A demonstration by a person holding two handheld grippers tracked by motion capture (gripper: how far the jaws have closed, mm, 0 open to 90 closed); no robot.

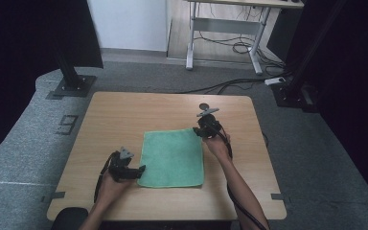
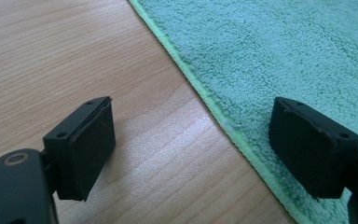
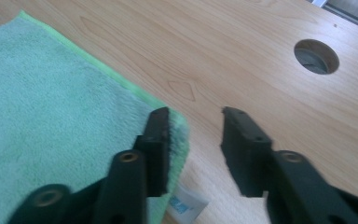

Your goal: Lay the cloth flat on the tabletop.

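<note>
A green towel [image 1: 172, 158] lies flat in the middle of the wooden table [image 1: 124, 110]. My left gripper [image 1: 141, 169] rests at the towel's near left corner, pointing right. In the left gripper view the towel's [image 2: 284, 46] stitched edge runs between its wide-apart jaws, and my left gripper [image 2: 191, 112] is open with nothing gripped. My right gripper [image 1: 199, 132] hovers at the towel's far right corner. In the right gripper view my right gripper [image 3: 196, 114] is open, one jaw over the corner of the towel [image 3: 42, 102], the other over bare wood.
A round cable hole [image 3: 316, 56] sits in the table behind the right gripper. A white label [image 3: 189, 205] peeks out at the towel's corner. Beyond the table are a black stand base [image 1: 72, 86], a desk frame [image 1: 220, 28] and floor cables [image 1: 239, 84].
</note>
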